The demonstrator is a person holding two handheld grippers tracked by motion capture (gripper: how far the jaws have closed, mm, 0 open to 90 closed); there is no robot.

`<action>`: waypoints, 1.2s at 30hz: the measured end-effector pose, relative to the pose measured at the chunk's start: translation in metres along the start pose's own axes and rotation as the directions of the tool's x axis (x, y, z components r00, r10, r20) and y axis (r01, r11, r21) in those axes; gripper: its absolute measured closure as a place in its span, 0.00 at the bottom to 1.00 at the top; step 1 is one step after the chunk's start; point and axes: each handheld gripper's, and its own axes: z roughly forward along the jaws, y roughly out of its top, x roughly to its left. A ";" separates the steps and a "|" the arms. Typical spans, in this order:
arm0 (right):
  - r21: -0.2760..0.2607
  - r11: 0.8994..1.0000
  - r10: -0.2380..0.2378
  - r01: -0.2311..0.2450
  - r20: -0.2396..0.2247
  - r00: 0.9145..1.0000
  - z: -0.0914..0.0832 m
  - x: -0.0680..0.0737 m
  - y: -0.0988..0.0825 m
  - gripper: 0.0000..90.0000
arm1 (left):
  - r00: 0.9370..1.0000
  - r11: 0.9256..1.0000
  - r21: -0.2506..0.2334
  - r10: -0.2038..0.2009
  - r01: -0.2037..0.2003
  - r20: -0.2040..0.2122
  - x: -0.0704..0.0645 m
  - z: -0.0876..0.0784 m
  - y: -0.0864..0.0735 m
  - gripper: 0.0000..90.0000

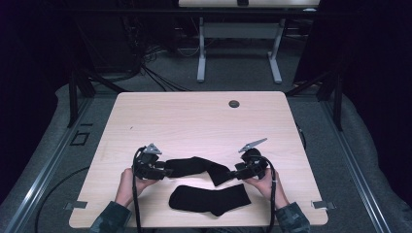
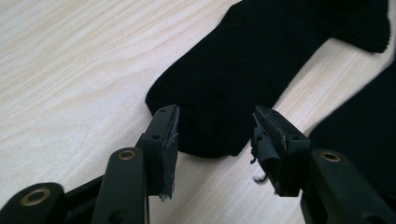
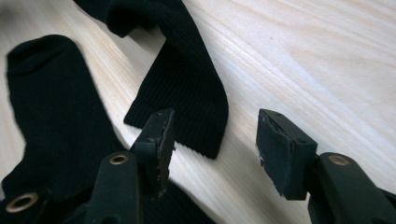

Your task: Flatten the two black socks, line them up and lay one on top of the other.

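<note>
— Lying flat near the table's (image 1: 145,111) near edge, where is the far sock (image 1: 197,167) sitting?
— Between both grippers; the near sock (image 1: 210,199) is lying just beside it.
— And the jaws?
— The left gripper (image 1: 167,171) and the right gripper (image 1: 232,172) are standing spread, pinching nothing.

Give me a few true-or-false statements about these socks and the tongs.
1. Two black socks lie on the table. True: far sock, near sock.
2. The left tongs are clamped shut on the sock. False: their jaws stand apart around its toe.
3. The right tongs are open. True.
4. The far sock hangs in the air. False: it lies flat on the wood.
5. The socks are red. False: black.
</note>
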 end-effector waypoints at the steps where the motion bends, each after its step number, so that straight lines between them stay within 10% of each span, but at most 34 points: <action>1: 0.010 1.000 0.002 -0.002 0.000 1.000 0.003 0.001 0.002 0.54 | 1.000 1.000 0.003 -0.010 0.010 -0.002 0.001 0.002 0.000 0.60; 12: 0.070 0.997 -0.034 0.029 0.082 0.996 0.018 0.010 0.002 0.72 | 1.000 0.999 0.021 -0.024 0.024 0.000 0.004 0.013 -0.003 0.86; 18: 0.069 0.997 -0.020 0.018 0.032 0.999 0.017 0.004 0.001 0.89 | 0.999 0.999 0.023 -0.035 0.035 0.000 0.005 0.014 -0.004 0.96; 25: 0.019 0.997 -0.083 0.081 0.153 0.985 0.010 0.008 0.002 0.94 | 0.999 0.999 0.017 -0.042 0.042 0.012 0.006 0.014 -0.005 0.98; 30: -0.014 0.989 -0.138 0.145 0.236 0.962 -0.002 0.010 0.010 0.95 | 0.999 0.999 0.023 -0.039 0.038 0.025 0.006 0.014 -0.004 0.98; 36: -0.074 0.945 -0.268 0.319 0.386 0.883 -0.019 0.019 0.028 0.95 | 0.997 0.999 0.034 -0.037 0.034 0.069 0.003 0.018 -0.001 0.98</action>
